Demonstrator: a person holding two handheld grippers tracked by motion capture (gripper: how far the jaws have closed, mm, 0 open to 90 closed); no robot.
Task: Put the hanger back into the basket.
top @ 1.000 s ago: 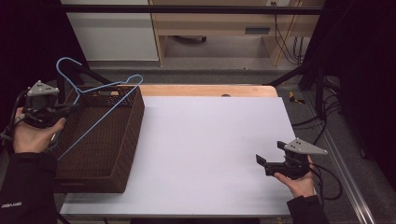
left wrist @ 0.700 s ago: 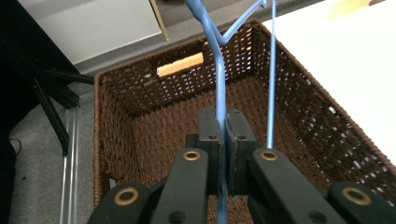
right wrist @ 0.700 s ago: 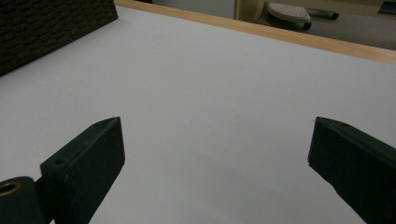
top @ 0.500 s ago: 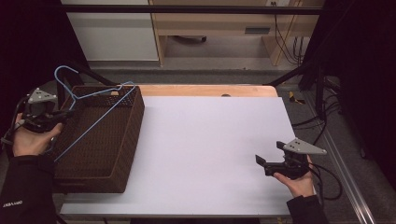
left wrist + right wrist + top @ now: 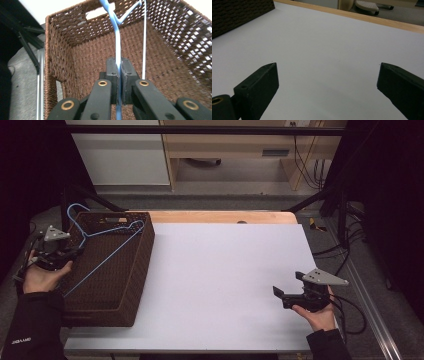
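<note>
Basket [image 5: 112, 270] sits on the left end of the table [image 5: 225, 270], taking up most of that edge front to back. The hanger [image 5: 102, 245] hangs over the basket's opening, hook toward the far left corner. Left gripper [image 5: 75, 253] is right at the basket's left rim, the hanger wire [image 5: 118, 50] between its jaws. Right gripper [image 5: 278, 294] is well right of the basket, near the table's front right corner.

From my left gripper view the blue hanger [image 5: 117, 45] runs off the top edge, so I can't see its hook; the basket [image 5: 75, 62] is cut at right and bottom; in my right gripper view the basket's corner [image 5: 239, 15] is clipped.
</note>
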